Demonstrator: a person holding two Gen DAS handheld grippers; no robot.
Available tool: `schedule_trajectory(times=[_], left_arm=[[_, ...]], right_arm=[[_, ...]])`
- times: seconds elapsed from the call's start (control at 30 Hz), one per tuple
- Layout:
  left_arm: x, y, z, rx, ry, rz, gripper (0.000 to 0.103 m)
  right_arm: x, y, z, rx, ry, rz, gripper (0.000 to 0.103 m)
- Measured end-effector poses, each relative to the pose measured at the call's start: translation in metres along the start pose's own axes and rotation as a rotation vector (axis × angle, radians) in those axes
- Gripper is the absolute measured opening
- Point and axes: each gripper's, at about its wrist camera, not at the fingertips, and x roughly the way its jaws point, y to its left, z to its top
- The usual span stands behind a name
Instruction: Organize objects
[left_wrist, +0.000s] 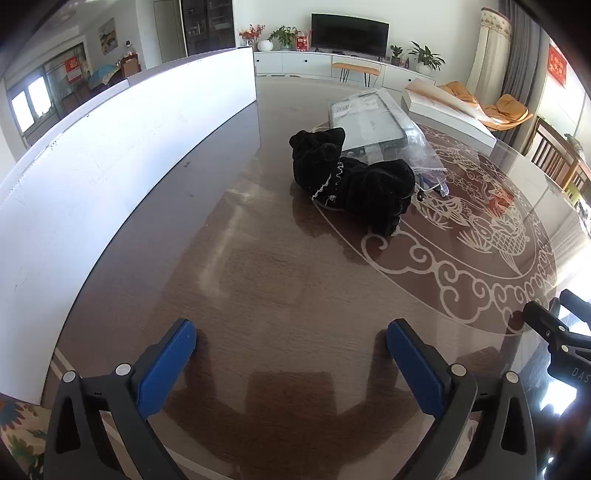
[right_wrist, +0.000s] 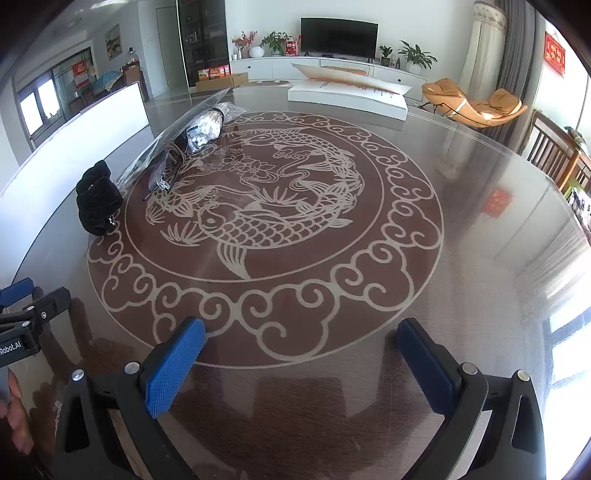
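Resting crumpled: black velvet pouch (left_wrist: 354, 181) on glossy etched table (left_wrist: 258, 295).

Glossy glass-topped wooden table (right_wrist: 461, 229), plush black velvet pouch (left_wrist: 354, 181), crinkled clear plastic bags (right_wrist: 192, 136), textured blue gripper pads (right_wrist: 173, 369)

From my right wrist camera I can read "Robot.AI" in white on the black body of the left gripper (right_wrist: 14, 347) at the left edge; the first letters are cut off. From the left wrist camera I see "DAS" on the black body of the right gripper (left_wrist: 576, 373), the rest out of frame. The red wall signs and the label on the grey packet (left_wrist: 365, 118) are too blurred to read.
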Motion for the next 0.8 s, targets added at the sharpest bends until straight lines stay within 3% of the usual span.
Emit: schedule_trajectory(times=[0.3,0.4,0.5,0.6,0.73,0.8], left_arm=[[0.001,0.0,0.002,-0.004,0.021,0.001,0.103],[0.004,0.0,0.019,-0.025,0.044,-0.075,0.103],[-0.004,0.009,0.052,-0.134,-0.04,-0.125,0.103],[0.002,0.011,0.084,-0.179,-0.108,-0.105,0.103],[0.045,0.008,0.103,-0.146,0.007,-0.022,0.103],[0.057,0.012,0.102,-0.148,0.039,-0.032,0.103]], right_arm=[[0.0,0.0,0.0,0.0,0.0,0.0,0.103],[0.0,0.0,0.0,0.0,0.0,0.0,0.103],[0.0,0.0,0.0,0.0,0.0,0.0,0.103],[0.001,0.0,0.0,0.0,0.0,0.0,0.103],[0.001,0.0,0.0,0.0,0.0,0.0,0.103],[0.0,0.0,0.0,0.0,0.0,0.0,0.103]])
